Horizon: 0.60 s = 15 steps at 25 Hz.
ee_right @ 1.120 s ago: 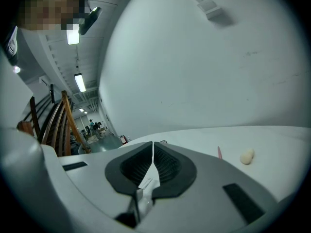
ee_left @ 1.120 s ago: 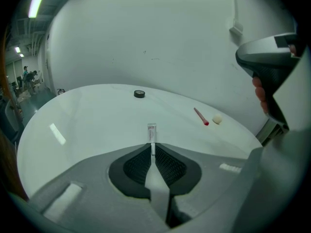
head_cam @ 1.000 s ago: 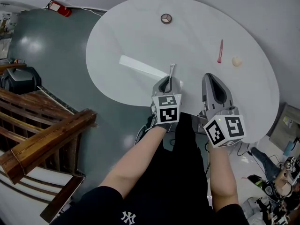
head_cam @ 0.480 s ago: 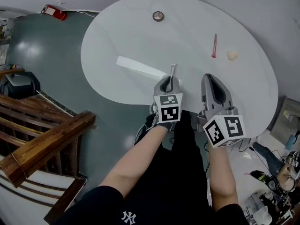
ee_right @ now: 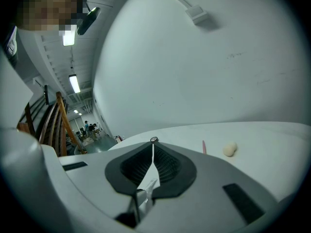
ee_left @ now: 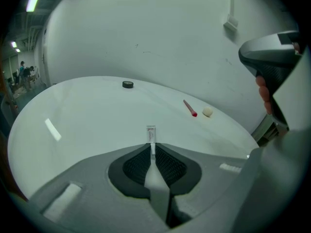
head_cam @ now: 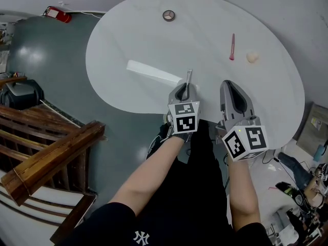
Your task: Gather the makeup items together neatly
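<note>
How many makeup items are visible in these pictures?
4: a slim tube clamped in the left gripper; a round compact at the table's far edge; a pink stick and a cream sponge side by side, far right.

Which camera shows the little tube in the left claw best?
The left gripper view: the little tube stands right in the middle, seen close up, pinched by the left claw. The head view shows it only as a thin stick poking past the claw. The right gripper view does not show it.
</note>
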Available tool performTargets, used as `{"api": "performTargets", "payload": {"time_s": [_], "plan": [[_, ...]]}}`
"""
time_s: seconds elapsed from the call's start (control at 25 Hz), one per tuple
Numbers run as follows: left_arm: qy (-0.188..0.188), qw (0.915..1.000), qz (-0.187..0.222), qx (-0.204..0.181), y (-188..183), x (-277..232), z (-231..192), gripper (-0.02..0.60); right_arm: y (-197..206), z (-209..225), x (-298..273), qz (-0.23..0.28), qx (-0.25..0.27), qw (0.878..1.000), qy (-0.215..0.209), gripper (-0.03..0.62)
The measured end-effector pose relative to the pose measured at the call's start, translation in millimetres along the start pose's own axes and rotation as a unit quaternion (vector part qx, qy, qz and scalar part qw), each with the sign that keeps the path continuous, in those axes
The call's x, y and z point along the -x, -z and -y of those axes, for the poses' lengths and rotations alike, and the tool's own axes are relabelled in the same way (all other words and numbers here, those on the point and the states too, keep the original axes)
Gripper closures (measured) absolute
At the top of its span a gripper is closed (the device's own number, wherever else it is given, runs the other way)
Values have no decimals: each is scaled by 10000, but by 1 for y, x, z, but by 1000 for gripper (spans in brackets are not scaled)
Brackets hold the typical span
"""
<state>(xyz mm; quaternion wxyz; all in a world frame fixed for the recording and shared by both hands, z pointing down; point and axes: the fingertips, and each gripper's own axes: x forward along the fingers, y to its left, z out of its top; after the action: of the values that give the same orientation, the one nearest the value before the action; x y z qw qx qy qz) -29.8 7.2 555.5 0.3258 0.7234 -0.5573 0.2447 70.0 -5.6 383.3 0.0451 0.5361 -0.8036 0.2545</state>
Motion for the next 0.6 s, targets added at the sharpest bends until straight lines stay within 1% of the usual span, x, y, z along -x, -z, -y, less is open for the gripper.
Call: {"api": "performTargets", "payload": {"time_s": [0.32,0.6], "plan": [[63,10000,-5,21,4,2,3,540,2,2,2,6,-67,10000,-42,576],[12,10000,85,-23,-2,9,2,537,2,0,2,25,-92,9999,-89,576]]}}
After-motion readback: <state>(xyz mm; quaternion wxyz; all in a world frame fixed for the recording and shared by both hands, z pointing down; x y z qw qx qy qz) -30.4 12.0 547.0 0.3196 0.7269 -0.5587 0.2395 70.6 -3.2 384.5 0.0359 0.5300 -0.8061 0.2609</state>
